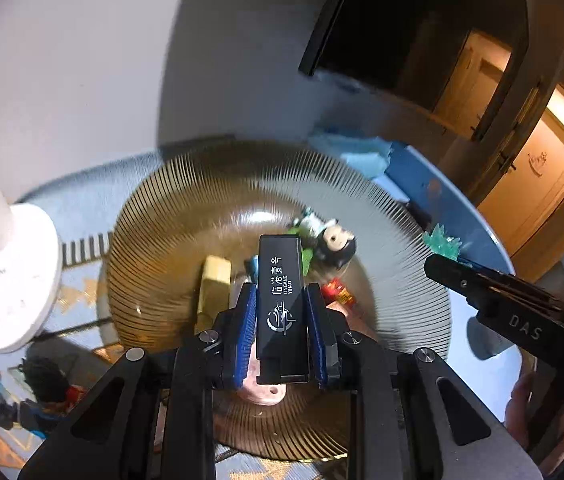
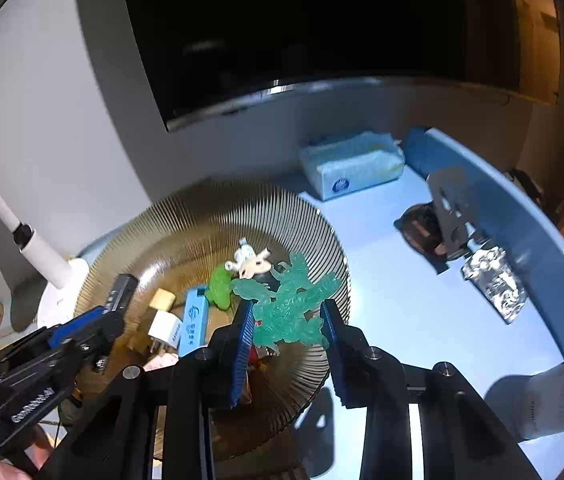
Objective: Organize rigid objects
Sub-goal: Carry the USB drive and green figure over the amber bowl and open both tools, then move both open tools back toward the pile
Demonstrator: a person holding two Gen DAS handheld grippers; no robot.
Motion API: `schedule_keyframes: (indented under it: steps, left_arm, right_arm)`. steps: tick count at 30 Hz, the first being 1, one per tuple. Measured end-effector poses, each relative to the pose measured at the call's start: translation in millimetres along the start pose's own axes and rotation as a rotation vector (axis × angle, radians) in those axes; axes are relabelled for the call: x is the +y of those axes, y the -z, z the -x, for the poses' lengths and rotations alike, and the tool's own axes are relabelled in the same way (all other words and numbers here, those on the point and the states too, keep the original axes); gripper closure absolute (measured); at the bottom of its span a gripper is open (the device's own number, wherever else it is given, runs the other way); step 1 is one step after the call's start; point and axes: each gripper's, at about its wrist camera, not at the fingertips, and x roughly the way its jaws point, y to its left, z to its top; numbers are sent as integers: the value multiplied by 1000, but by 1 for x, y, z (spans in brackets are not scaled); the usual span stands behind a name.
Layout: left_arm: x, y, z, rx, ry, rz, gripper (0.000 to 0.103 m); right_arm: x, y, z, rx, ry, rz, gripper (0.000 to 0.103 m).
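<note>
The left gripper (image 1: 280,320) is clenched on a black stick (image 1: 280,280), a slim block with white lettering, its blue pads pressing both long sides so the piece points straight ahead over the ribbed glass plate (image 1: 154,216). Across from it the right gripper (image 2: 287,320) carries a translucent green figure (image 2: 289,312) between its pads; the spiky piece spans the gap and seems to touch both, so it looks gripped, and it hangs over the plate's near edge. Both loads sit above the dish, which reads as the collection point for this tidy-up.

Down in the plate the pile is already growing: a blue stick (image 2: 193,322), a white block (image 2: 164,328), a yellowish cube (image 2: 162,300), a green toy (image 2: 220,286) and a small pale doll (image 2: 250,262), packed close together toward the centre. The dark-haired figurine (image 1: 335,246) lies just past the black stick's tip.

Off the plate to the left, another dark-haired figure (image 1: 48,384) lies on the patterned cloth, probably a later pick. Beyond that stands the white lamp base (image 1: 6,280). Farther back on the blue table (image 2: 401,320) rest a tissue pack (image 2: 351,164), a foil packet (image 2: 495,282) and a dark monitor (image 2: 301,20) against the wall.
</note>
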Motion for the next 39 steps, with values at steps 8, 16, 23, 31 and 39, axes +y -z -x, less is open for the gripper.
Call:
schedule_keyframes:
  steps: [8, 16, 23, 31, 39]
  left_arm:
    - [-5, -4, -5, 3, 2, -8, 61]
    - [-9, -8, 62, -125, 10, -63, 34]
    - [6, 6, 150, -262, -22, -82, 29]
    - [52, 42, 251, -401, -95, -42, 19]
    - [128, 113, 247, -334, -221, 85, 16]
  right_arm:
    - [0, 4, -17, 40, 4, -4, 69]
    - [-4, 2, 16, -50, -34, -28, 41]
    - [32, 11, 58, -103, -101, 34, 41]
    - [109, 40, 109, -155, -239, 179, 40]
    - [171, 114, 99, -144, -381, 308, 17]
